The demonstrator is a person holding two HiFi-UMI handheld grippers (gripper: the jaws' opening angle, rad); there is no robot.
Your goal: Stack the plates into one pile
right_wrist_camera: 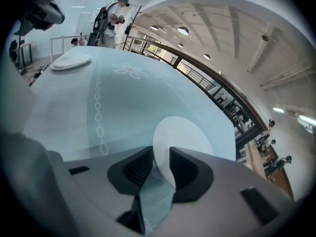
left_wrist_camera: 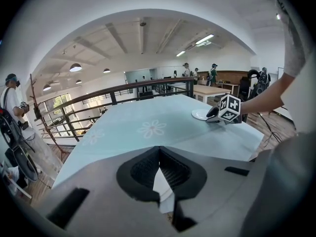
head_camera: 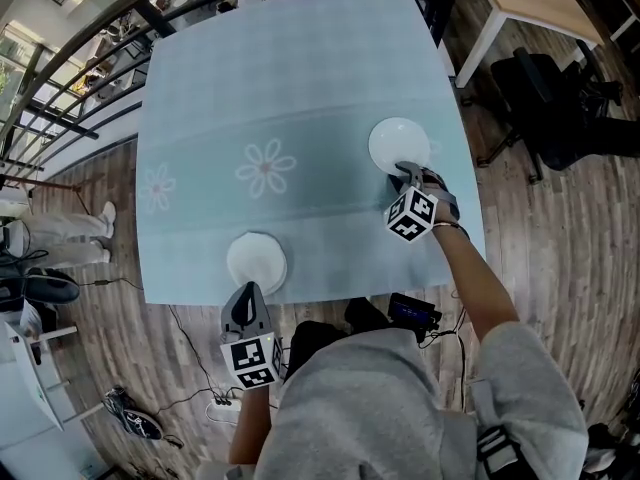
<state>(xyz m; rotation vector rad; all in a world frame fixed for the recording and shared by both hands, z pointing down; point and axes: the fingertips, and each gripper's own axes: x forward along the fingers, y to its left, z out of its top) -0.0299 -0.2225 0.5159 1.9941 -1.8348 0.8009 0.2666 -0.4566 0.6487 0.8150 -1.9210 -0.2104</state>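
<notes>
Starting nearest: left gripper (head_camera: 246, 290) sits at the table's near edge, jaws pressed together with nothing held. Near plate (head_camera: 256, 262) lies just beyond its tips on the blue tablecloth (head_camera: 300, 88). Farther right, right gripper (head_camera: 405, 171) has its jaws wide apart, straddling the rim of the far plate (head_camera: 398, 144), with no clamping visible. The two plates lie well apart.

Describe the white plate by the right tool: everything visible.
The plate is round, plain white and smooth, possibly ceramic. It lies flat on the pale blue tablecloth near the table's right edge, empty, apart from the other plate. Its near rim sits between the open jaws of the right tool; whether they touch it is unclear.
</notes>
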